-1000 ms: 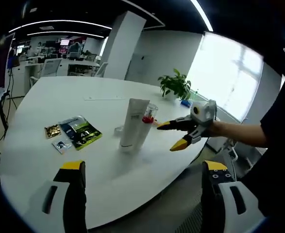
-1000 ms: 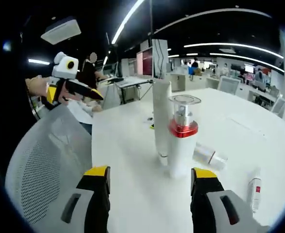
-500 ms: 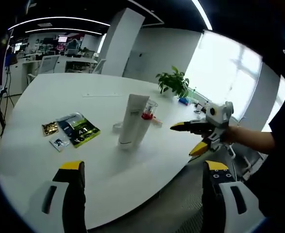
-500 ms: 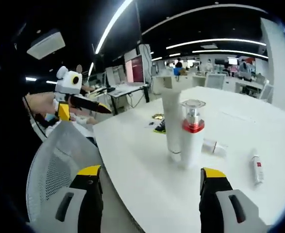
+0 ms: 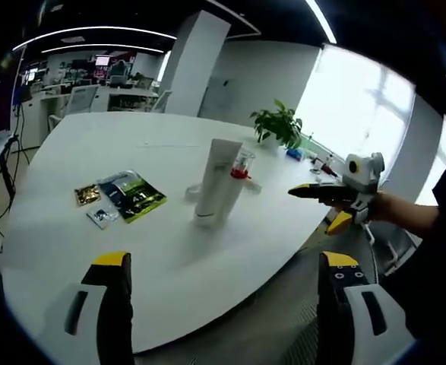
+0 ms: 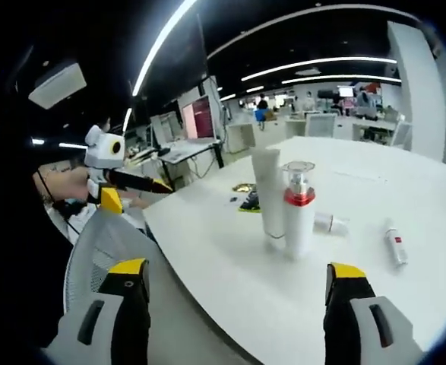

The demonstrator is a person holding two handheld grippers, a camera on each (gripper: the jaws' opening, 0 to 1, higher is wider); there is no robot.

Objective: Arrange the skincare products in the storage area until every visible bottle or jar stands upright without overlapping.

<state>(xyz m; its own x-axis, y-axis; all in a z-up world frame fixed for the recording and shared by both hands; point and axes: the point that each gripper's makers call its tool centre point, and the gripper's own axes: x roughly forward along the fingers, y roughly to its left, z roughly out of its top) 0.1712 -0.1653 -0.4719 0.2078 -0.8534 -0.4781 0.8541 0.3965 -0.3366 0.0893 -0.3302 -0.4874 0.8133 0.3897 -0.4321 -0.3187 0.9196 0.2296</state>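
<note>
A tall white tube point(image 5: 216, 182) stands on its cap near the middle of the round white table point(image 5: 93, 251). A white pump bottle with a red band point(image 5: 238, 181) stands upright, touching or right beside it. In the right gripper view the white tube point(image 6: 267, 196) and the pump bottle point(image 6: 298, 210) stand together. A small clear bottle point(image 6: 330, 223) and a slim tube with a red label point(image 6: 393, 243) lie flat behind them. My left gripper point(image 5: 224, 260) is open over the table's near side, holding nothing. My right gripper point(image 6: 238, 268) is open off the table edge.
Several sachets point(image 5: 131, 198) lie left of the products. A potted plant point(image 5: 279, 125) stands at the table's far edge. A white mesh chair point(image 6: 101, 243) sits by the table. The right gripper point(image 5: 314, 209) and left gripper point(image 6: 143, 195) show in each other's views, both open.
Both grippers have drawn back from the tube and pump bottle, which look smaller now. The right gripper has moved out past the table edge. The products have not moved.
</note>
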